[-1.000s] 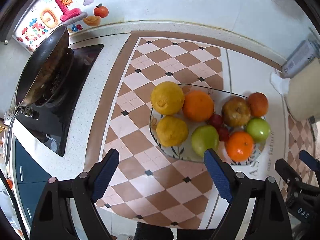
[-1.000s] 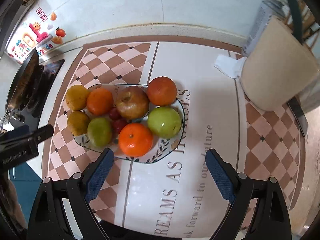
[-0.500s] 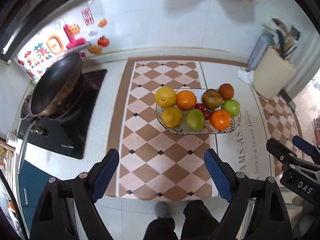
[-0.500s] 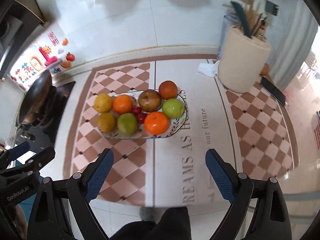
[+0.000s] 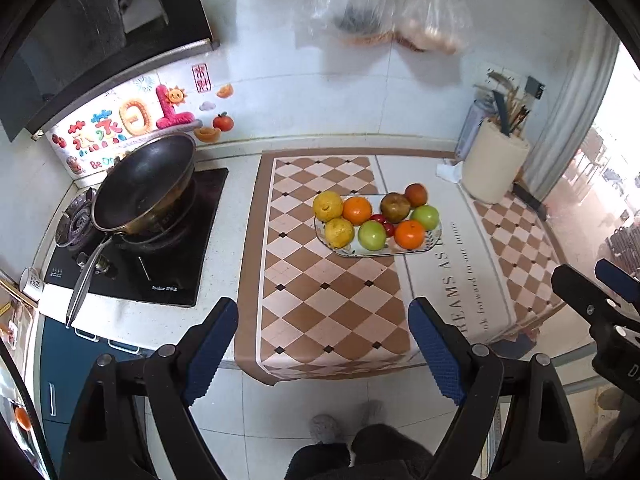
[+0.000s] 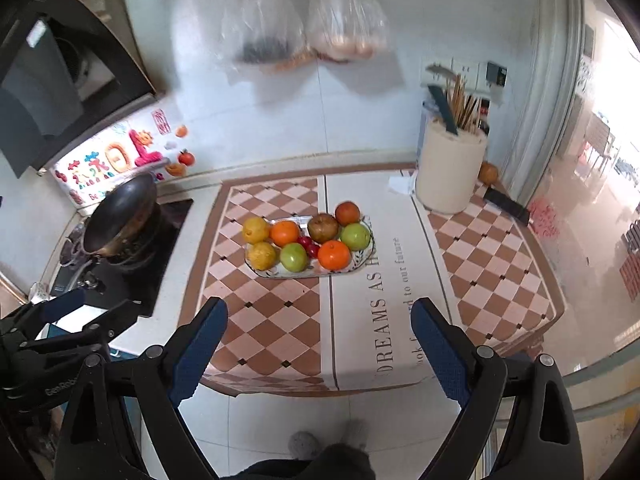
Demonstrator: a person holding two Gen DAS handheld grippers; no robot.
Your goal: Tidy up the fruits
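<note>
A glass plate sits on the checkered counter mat and holds several fruits: two yellow citrus, two oranges, two green apples, a brown pear, a reddish fruit and small red fruits. My left gripper is open and empty, well back from the counter, above the floor. My right gripper is open and empty, also back from the counter edge. Each gripper shows at the edge of the other's view.
A black wok stands on the stove at the left. A cream utensil holder stands at the back right. Plastic bags hang on the wall above. The person's feet are on the floor tiles below.
Both grippers have pulled up and back from the plate of fruit. The counter edge, the floor and the wall now show. Both stayed open and empty.
</note>
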